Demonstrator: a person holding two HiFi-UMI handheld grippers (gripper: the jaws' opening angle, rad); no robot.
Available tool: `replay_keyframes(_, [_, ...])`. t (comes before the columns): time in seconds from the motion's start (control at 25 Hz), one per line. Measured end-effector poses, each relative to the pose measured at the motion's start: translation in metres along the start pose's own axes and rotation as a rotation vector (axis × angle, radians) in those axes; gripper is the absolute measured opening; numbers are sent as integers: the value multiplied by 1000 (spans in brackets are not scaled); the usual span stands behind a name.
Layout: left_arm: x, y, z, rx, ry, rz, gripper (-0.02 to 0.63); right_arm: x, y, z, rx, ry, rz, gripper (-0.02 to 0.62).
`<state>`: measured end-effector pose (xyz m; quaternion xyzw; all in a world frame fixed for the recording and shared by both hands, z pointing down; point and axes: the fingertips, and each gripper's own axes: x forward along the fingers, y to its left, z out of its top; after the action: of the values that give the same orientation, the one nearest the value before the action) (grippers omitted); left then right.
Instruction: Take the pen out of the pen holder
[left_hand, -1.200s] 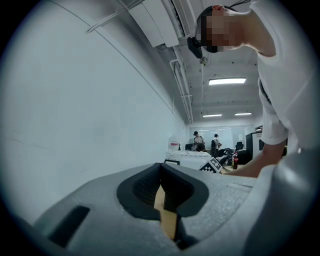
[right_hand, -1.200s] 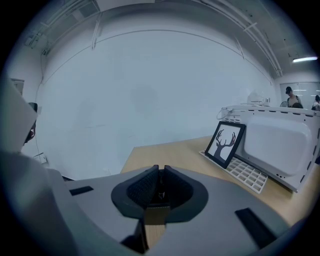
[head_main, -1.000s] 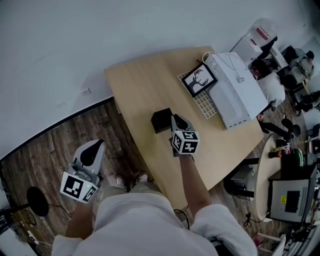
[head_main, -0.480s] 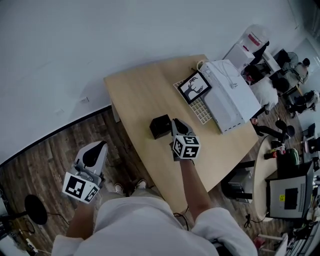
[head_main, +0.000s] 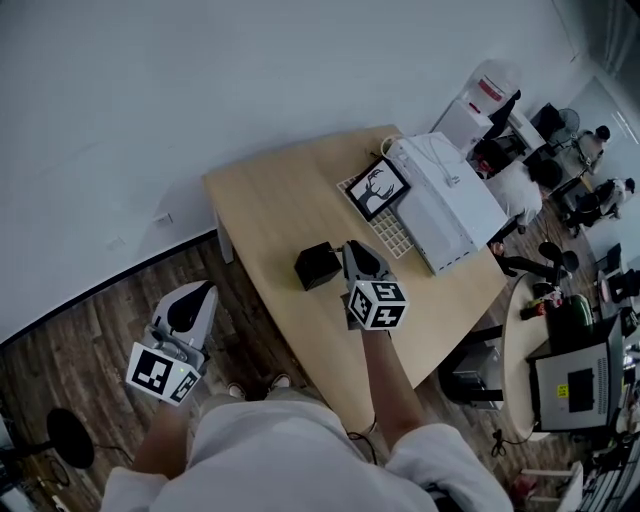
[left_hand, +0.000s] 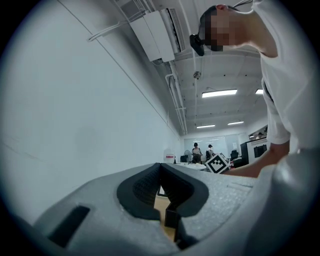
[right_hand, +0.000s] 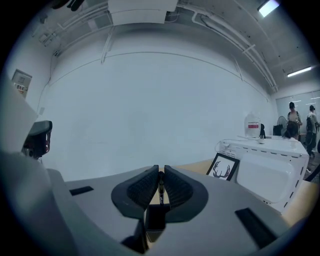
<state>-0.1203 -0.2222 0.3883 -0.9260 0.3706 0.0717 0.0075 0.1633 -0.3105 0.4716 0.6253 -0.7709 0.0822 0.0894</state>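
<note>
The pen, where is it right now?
In the right gripper view, the pen is pinched between the jaws of the right gripper, right over the black pen holder on the wooden table.

I am viewing a smooth pale wood table (head_main: 270, 200), a matt black pen holder (head_main: 318, 266), and my right gripper's (right_hand: 160, 175) ribbed matt pads (right_hand: 142, 189).

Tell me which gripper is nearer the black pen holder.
Right. The right gripper sits just beside the pen holder over the table, shut on the pen. The left gripper hangs well off the table's edge, over the wooden floor.
</note>
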Motion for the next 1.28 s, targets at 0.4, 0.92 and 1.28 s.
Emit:
replay_keyframes(0.4, [9,4,16,6,-36,-26,11,-60,5,61,45,-149,3,37])
replay_keyframes(0.92, [26,13,42,28,-85,-48,11,-110,-14,98,22,-236,-49,37])
replay_keyframes(1.28, [38,14,66,66,-117,-66,11,-140,-14,121,0,-290,-34,37])
